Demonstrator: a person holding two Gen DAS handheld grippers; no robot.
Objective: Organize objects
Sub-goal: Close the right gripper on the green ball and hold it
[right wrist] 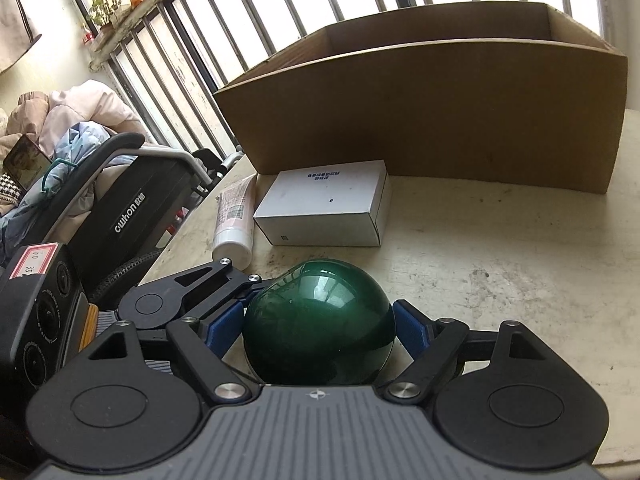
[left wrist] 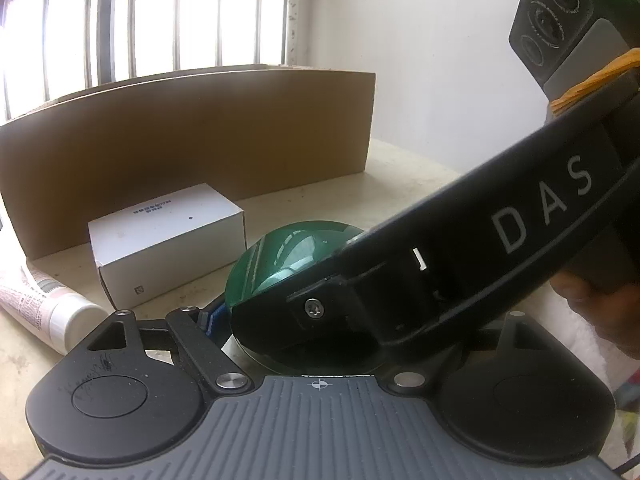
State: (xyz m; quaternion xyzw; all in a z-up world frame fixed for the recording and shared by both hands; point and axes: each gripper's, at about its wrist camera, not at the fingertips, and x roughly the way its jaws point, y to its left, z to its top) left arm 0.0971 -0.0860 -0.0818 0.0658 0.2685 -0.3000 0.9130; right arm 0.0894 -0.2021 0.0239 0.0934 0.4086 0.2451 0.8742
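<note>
Right wrist view shows your right gripper (right wrist: 318, 330) set around a glossy green ball (right wrist: 318, 324) that sits on the pale tabletop (right wrist: 500, 264). Its blue pads (right wrist: 412, 330) meet the ball on both sides, so the jaws stand wide and closed on the ball. The ball fills the space between the fingers, close to the gripper body.

Beyond the ball, farther along the table, a white carton (right wrist: 326, 208) lies flat. Just left of it a white and pink tube (right wrist: 236, 216) lies with its cap toward you, near the table's left edge. Behind both stands an open cardboard box (right wrist: 420, 116), its near wall rising right behind the carton. Your left gripper (right wrist: 200, 304) comes in from the left, beside the ball. Past the table edge on the left you have a black folded wheelchair (right wrist: 132, 208) and a heap of clothing (right wrist: 72, 120).

Left wrist view is largely blocked: the right gripper's black body (left wrist: 460, 264) crosses the frame from upper right, covering much of the ball (left wrist: 280, 264). One blue pad (left wrist: 214, 320) of the left gripper (left wrist: 304, 344) shows at the ball's left side; whether these jaws press on it you cannot tell. The carton (left wrist: 168, 240), tube (left wrist: 48, 304) and cardboard box (left wrist: 192, 148) lie beyond.
</note>
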